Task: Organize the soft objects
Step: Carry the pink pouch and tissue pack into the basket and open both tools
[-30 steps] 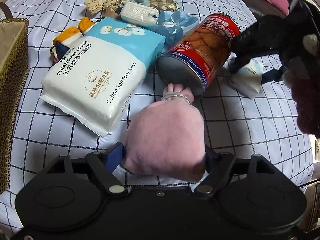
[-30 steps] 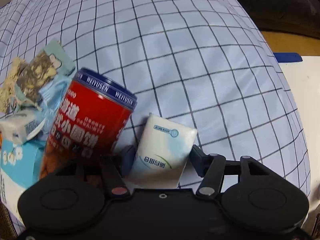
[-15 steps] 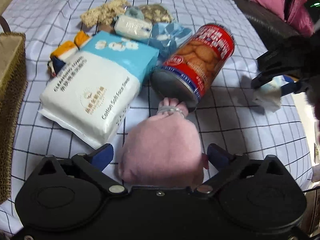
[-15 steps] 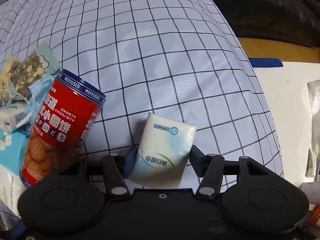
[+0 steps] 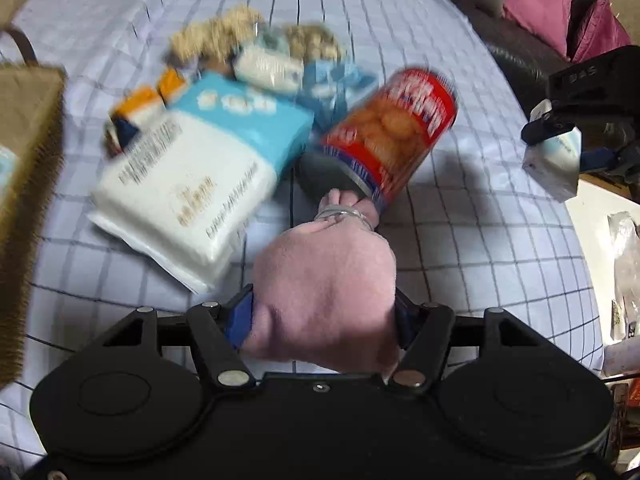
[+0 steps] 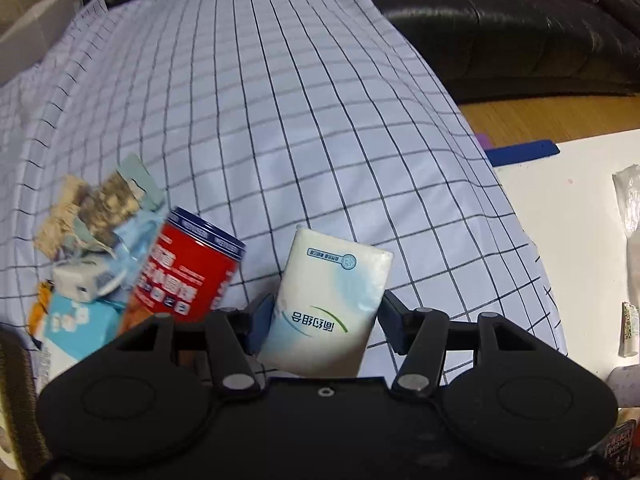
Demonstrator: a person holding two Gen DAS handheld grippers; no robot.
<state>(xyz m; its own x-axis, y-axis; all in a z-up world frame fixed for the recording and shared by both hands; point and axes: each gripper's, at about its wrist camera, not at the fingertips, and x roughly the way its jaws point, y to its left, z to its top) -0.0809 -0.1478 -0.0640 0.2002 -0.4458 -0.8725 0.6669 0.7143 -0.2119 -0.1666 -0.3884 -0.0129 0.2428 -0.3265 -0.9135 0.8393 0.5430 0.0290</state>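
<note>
My left gripper (image 5: 324,320) is shut on a pink soft pouch (image 5: 326,292) tied with a band and holds it above the checked cloth. My right gripper (image 6: 324,320) is shut on a white tissue pack (image 6: 326,300) and holds it above the cloth; this gripper and its pack also show at the right of the left wrist view (image 5: 554,162). A large white and blue cotton towel pack (image 5: 200,176) lies on the cloth beside a red biscuit can (image 5: 384,136) lying on its side.
A woven basket (image 5: 28,184) stands at the left edge. Small packets, lace and blue cloth (image 5: 264,56) lie behind the towel pack. A black sofa (image 6: 520,28) with pink cushions is beyond the cloth. A white table (image 6: 568,240) is at the right.
Both grippers have lifted and pulled back with their loads. The left gripper opened briefly and is shut on the pink pouch again. The right gripper moved away from the can.
</note>
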